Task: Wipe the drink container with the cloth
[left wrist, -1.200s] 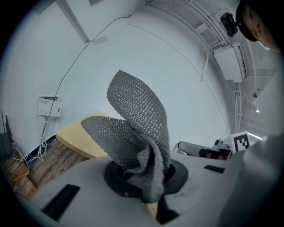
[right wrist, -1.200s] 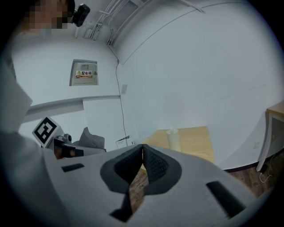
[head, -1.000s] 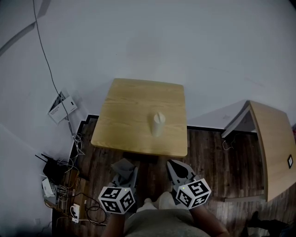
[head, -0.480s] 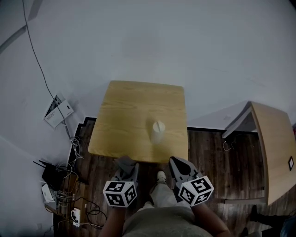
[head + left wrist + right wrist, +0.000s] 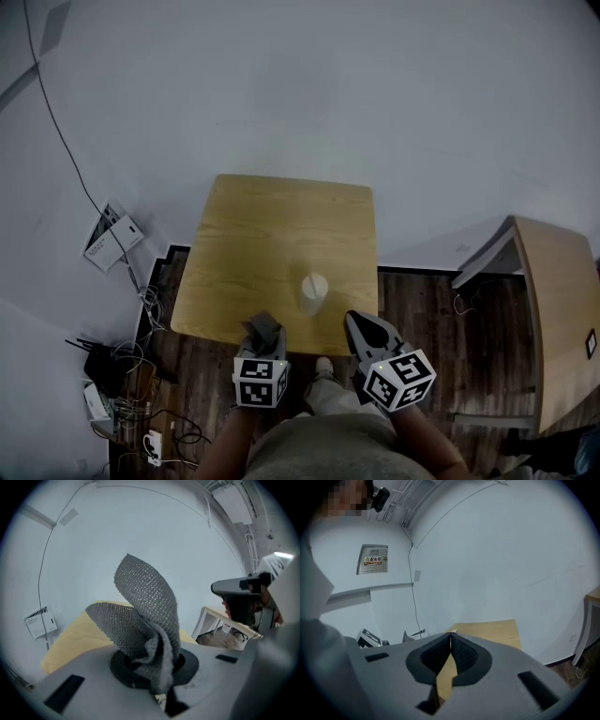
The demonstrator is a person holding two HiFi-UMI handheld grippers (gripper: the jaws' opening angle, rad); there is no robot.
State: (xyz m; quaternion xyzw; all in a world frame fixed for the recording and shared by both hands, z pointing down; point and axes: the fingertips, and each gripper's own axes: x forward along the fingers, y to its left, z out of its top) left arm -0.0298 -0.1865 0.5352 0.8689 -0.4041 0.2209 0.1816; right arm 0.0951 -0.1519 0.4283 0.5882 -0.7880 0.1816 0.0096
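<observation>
From where I stood, the person had closed in on the table (image 5: 272, 234) over that last second. Both tools had been hanging over the dark wooden floor (image 5: 459, 337) short of the tabletop, and they had now come forward to its near edge. The left gripper (image 5: 264, 330) had dipped and rolled a little on the way. It stayed clenched on the grey cloth (image 5: 145, 616), whose loose folds stood up out of the pinch. The right gripper (image 5: 361, 326) was clamped tight on nothing, its ribbed pads meeting with only the tabletop showing beyond them. The drink container (image 5: 313, 293), a pale upright cup, stood untouched toward the table's 5 o'clock corner, near the front edge. From it the cloth lay at about 7 o'clock and the empty tool at about 5 o'clock, both near but clear of it. To my mind this was the approach, with no wiping begun. The cloth was within reach, and the right tool would likely need to part its jaws and steady the cup first, since a light cup so near the edge might tip or slide.
</observation>
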